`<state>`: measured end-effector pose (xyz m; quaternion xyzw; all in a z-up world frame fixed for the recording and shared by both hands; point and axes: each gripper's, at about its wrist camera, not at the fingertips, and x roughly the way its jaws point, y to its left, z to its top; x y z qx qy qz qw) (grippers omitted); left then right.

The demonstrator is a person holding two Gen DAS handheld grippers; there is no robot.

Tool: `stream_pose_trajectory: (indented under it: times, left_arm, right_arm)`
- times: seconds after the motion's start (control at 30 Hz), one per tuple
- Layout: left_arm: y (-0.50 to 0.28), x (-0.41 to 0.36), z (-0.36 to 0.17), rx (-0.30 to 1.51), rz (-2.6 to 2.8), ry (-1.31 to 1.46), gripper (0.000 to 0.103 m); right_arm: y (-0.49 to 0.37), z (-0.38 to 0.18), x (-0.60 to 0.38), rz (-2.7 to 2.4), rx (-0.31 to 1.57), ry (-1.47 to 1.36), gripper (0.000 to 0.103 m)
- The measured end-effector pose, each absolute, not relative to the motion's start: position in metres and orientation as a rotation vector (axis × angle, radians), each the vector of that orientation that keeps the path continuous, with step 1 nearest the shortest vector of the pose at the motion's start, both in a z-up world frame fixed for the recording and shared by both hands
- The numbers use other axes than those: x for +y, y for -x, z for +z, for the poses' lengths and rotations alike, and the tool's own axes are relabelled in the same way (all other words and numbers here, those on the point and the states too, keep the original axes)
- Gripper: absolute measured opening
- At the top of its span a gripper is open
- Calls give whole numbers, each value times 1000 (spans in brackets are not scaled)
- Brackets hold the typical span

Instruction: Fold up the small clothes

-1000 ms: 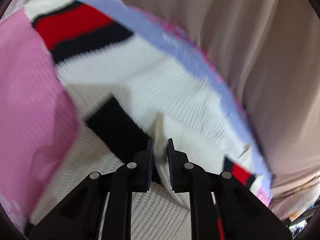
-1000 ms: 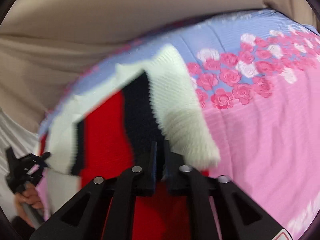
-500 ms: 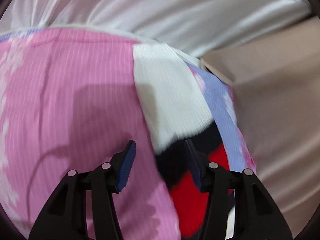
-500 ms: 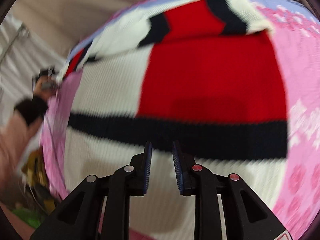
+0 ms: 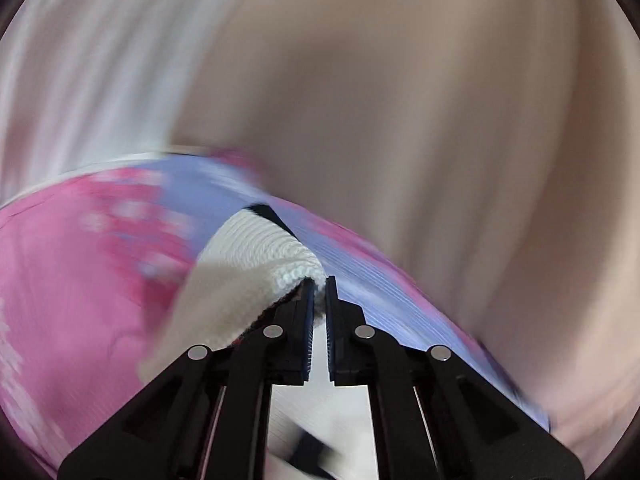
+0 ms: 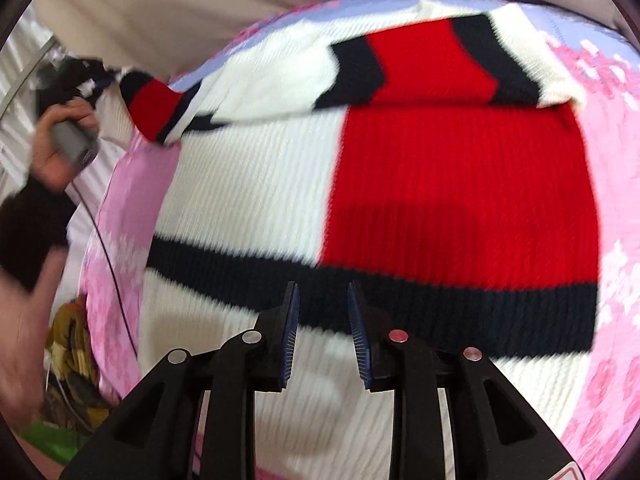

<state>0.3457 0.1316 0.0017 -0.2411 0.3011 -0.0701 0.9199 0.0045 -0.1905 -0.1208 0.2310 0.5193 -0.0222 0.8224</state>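
Between the nearly closed tips of the left gripper (image 5: 319,286), a white knit fold of the sweater (image 5: 256,276) is pinched, above the pink bedspread (image 5: 60,280). Right wrist view: right gripper (image 6: 322,294) parted, empty, over the sweater (image 6: 400,184) lying flat ahead.

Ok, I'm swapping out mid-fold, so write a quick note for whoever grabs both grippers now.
Left gripper: shut on the sweater's white knit edge, lifted over the bedspread.
Right gripper: open, holding nothing, above the sweater.
Sweater: spread on the pink floral bedspread, one sleeve folded across its top.
Left: carry the held part over, finish folding.
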Motion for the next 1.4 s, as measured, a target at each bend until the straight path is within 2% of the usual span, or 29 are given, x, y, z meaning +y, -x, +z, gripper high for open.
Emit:
stream_pose_trajectory:
  times: [0.07, 0.13, 0.17, 0.2, 0.23, 0.3, 0.37, 0.4, 0.53, 0.57, 0.63, 0.83, 0.87, 0.9, 0.93, 1.0, 1.1, 1.2, 1.33, 1.4]
  left_arm:
    - [-311, 60, 0, 671, -316, 417, 5]
    - [-281, -6, -26, 768, -410, 341, 10]
    - [-271, -28, -42, 820, -440, 319, 15]
    - [-261, -47, -61, 889, -442, 296, 25]
    - [-252, -56, -75, 931, -440, 299, 29]
    - [-242, -51, -86, 960, -423, 355, 44]
    - [-243, -25, -91, 947, -339, 432, 57]
    - [-238, -14, -91, 942, -302, 459, 59]
    - [-266, 47, -101, 959, -115, 612, 59]
    - [-271, 58, -103, 961, -87, 635, 59]
    - [-282, 80, -105, 963, -40, 678, 59]
    - [-296, 117, -114, 963, -6, 792, 60]
    - [-300, 122, -113, 969, -10, 810, 60]
    - [-300, 127, -113, 977, -12, 826, 60]
    - [-302, 126, -113, 982, -12, 831, 60]
    - [-306, 128, -114, 988, -17, 833, 60]
    - [-307, 130, -115, 991, -31, 861, 60]
    - [-309, 128, -123, 1021, -41, 934, 60]
    - [-306, 112, -129, 1060, -53, 1001, 60]
    - [-308, 103, -130, 1065, -50, 997, 61]
  right_arm:
    - [-5, -118, -204, -86, 1080, -491, 26]
    - [-5, -118, -224, -144, 1065, -489, 27]
    - [-5, -119, -231, -163, 1061, -492, 28]
    - [-5, -121, -242, -193, 1058, -494, 31]
    - [-5, -121, -252, -221, 1054, -502, 33]
    - [-7, -117, -269, -246, 1034, -525, 37]
    - [-14, -109, -279, -249, 990, -521, 46]
    - [-20, -106, -281, -242, 972, -511, 51]
    - [-69, -86, -254, -164, 918, -267, 54]
    - [-87, -81, -236, -110, 901, -169, 58]
    - [-112, -81, -205, -15, 879, -20, 71]
    - [-169, -127, -120, 175, 931, 361, 73]
    - [-180, -138, -114, 164, 945, 408, 72]
    - [-188, -145, -114, 152, 968, 411, 60]
    - [-197, -147, -119, 144, 989, 369, 37]
    - [-208, -125, -151, 130, 989, 104, 13]
    - [-193, -76, -238, 91, 852, -416, 13]
    - [-162, -91, -336, -5, 774, -877, 13]
    - [-162, -144, -377, -177, 955, -858, 17]
    - [-165, -151, -381, -162, 949, -892, 22]
